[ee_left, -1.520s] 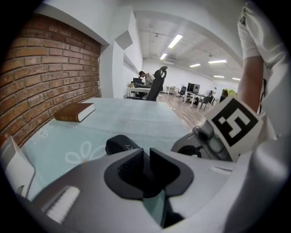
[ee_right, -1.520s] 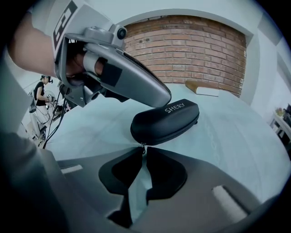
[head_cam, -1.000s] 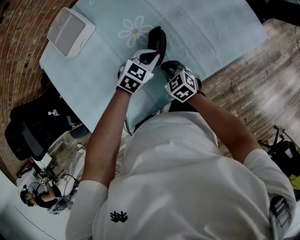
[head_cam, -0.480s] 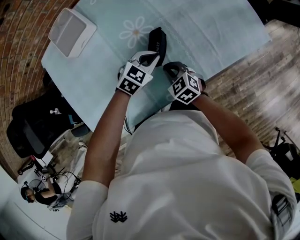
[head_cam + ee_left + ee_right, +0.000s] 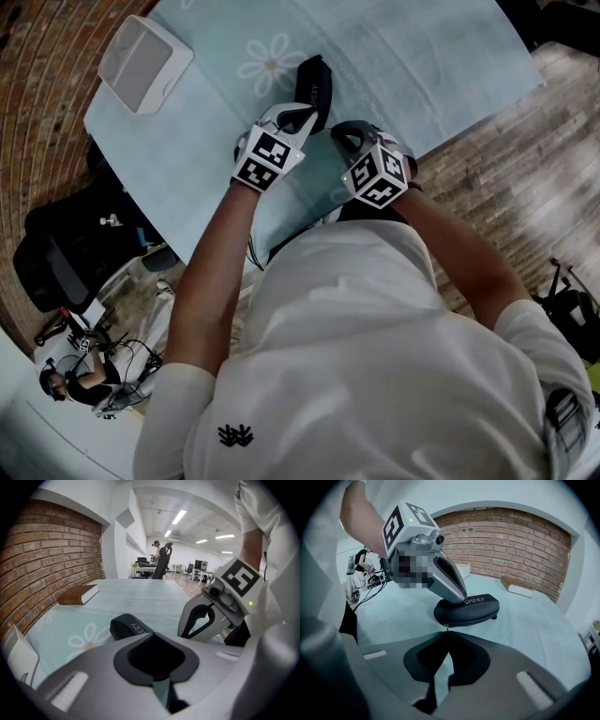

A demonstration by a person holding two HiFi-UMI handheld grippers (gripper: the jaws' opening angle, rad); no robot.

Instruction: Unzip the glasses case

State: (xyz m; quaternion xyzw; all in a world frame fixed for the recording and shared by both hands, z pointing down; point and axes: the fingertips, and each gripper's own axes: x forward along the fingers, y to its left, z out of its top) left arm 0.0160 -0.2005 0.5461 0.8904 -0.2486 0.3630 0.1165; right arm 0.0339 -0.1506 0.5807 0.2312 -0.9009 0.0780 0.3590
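Note:
A black glasses case lies on the pale teal tablecloth. My left gripper is shut, and its tips rest on top of the case's near end. From the left gripper view the case pokes out beyond my left gripper. My right gripper sits just right of the case, shut on the small metal zipper pull at its tips. The case's lid looks closed.
A white box stands at the cloth's far left corner. A brown book lies by the brick wall. The table's front edge runs just under my hands, and a black chair sits on the floor to the left.
My right gripper has shifted to the right, away from the case's near end, still shut. The left gripper and the case have stayed put.

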